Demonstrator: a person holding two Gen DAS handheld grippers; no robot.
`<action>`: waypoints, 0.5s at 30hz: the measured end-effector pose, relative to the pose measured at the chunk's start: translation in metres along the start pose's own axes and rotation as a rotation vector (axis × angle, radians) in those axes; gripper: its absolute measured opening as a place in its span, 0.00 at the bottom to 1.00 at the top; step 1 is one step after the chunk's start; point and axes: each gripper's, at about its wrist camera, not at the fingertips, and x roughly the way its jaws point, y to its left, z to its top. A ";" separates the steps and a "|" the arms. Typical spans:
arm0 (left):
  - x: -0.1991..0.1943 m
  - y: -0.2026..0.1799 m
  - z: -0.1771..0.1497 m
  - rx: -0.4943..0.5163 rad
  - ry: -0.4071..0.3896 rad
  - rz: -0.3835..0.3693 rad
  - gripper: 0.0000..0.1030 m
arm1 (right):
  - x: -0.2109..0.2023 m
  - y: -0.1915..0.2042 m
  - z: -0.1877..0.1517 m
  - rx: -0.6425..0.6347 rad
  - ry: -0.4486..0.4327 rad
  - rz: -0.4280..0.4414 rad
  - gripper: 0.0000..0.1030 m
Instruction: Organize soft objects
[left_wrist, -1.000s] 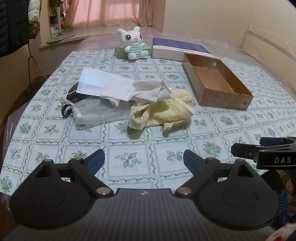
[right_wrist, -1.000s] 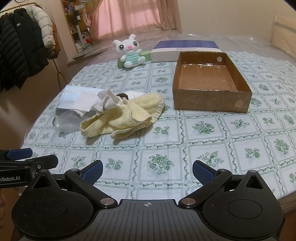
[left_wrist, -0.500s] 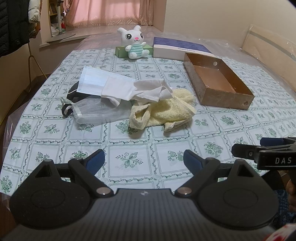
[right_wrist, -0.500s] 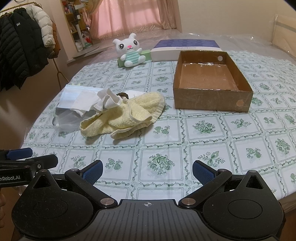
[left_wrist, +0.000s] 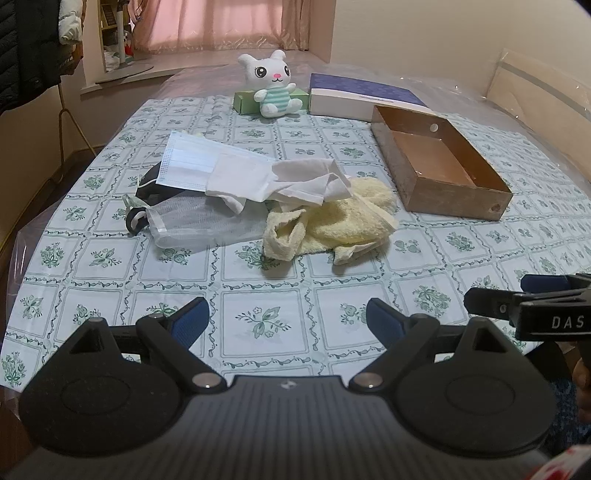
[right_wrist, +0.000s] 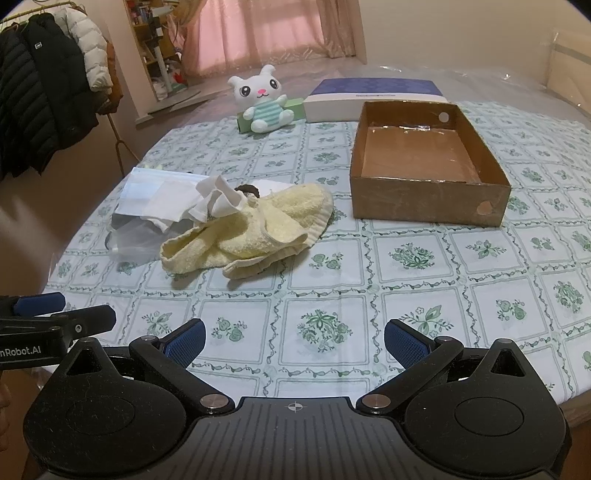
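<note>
Grippers both spread, empty: left gripper (left_wrist: 288, 317), right gripper (right_wrist: 294, 339) near table edge. Yellow towel (right_wrist: 258, 229) mid-table, heaped against white cloth (left_wrist: 288, 181), left of cardboard box (right_wrist: 424, 199). Looks light, floppy; pinch raised fold.

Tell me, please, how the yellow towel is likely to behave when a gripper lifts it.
The yellow towel lies crumpled in soft folds, so it will probably droop and unfold from a pinch. The white cloth overlaps it and may drag along. It looks light and unlikely to slip from the pads.
</note>
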 end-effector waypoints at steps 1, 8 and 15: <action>0.000 0.000 0.001 0.000 0.000 0.001 0.88 | 0.000 0.000 0.000 -0.001 0.000 0.000 1.00; 0.008 0.003 0.010 0.005 -0.006 0.013 0.88 | 0.006 -0.001 0.005 -0.013 -0.011 0.005 1.00; 0.025 0.004 0.021 0.023 -0.016 0.009 0.88 | 0.017 -0.003 0.016 -0.023 -0.048 0.011 1.00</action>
